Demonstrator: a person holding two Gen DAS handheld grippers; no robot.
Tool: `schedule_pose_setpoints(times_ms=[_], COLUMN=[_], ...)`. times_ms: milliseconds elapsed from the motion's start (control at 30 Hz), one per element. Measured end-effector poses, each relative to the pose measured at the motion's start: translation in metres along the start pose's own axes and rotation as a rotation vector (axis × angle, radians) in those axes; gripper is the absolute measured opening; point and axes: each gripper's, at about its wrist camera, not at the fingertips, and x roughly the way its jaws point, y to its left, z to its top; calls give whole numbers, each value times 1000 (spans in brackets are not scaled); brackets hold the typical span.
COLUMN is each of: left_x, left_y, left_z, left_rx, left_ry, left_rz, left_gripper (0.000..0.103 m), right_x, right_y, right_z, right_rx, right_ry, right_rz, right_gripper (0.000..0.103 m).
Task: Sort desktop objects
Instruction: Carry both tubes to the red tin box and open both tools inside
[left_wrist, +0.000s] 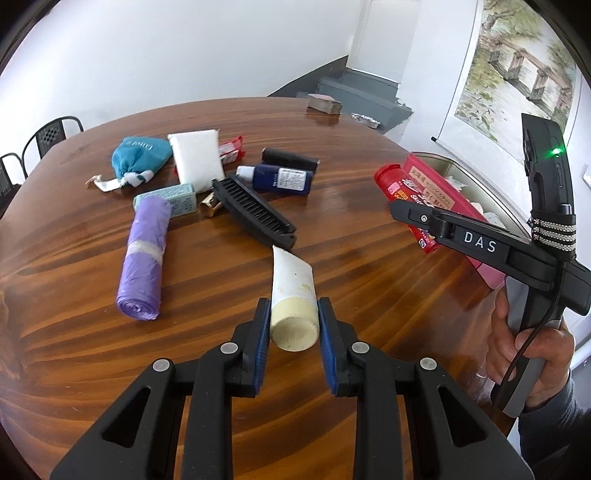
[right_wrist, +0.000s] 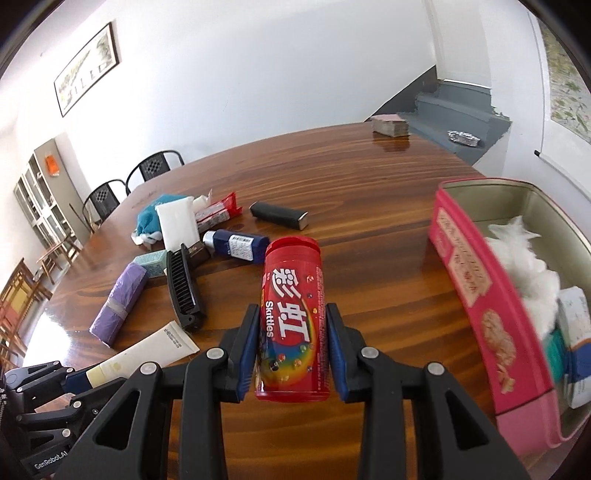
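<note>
My left gripper (left_wrist: 293, 321) is shut on a cream tube (left_wrist: 293, 295) by its cap end, low over the wooden table (left_wrist: 369, 206); the tube also shows in the right wrist view (right_wrist: 147, 350). My right gripper (right_wrist: 291, 332) is shut on a red Skittles canister (right_wrist: 291, 314), held above the table beside the pink tin (right_wrist: 476, 295). In the left wrist view the canister (left_wrist: 402, 192) sits in front of the tin (left_wrist: 439, 184).
A pile lies mid-table: purple bag roll (left_wrist: 144, 258), black comb (left_wrist: 255, 212), navy bottle (left_wrist: 277, 179), black case (left_wrist: 290, 158), teal pouch (left_wrist: 140, 155), white pack (left_wrist: 197, 158), teal box (left_wrist: 170, 199). The tin holds white fluff (right_wrist: 524, 258) and packets. Chairs (right_wrist: 155, 168) stand behind.
</note>
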Motion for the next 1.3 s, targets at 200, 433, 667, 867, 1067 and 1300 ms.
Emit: schedule_pose_setpoints(times_ms=[200, 433, 667, 867, 1067, 1300], left_x=[-3, -12, -12, -9, -7, -8], left_y=[-15, -33, -55, -81, -112, -150], left_z=[3, 13, 21, 35, 50, 75], left_rx=[10, 38, 78, 125, 174, 234], left_ry=[-14, -51, -63, -81, -100, -143], left_rz=[1, 10, 1, -21, -60, -117], left_gripper=[27, 27, 27, 27, 27, 27], right_x=[-23, -48, -69, -81, -82, -85], right_y=[-16, -39, -74, -112, -145, -174], right_z=[-1, 1, 1, 0, -7, -13], right_rx=[22, 63, 126, 199, 258, 308], right_ry=[-48, -117, -171, -199, -193, -201], right_rz=[1, -25, -70, -133, -193, -222], right_gripper=[37, 37, 37, 37, 38, 38])
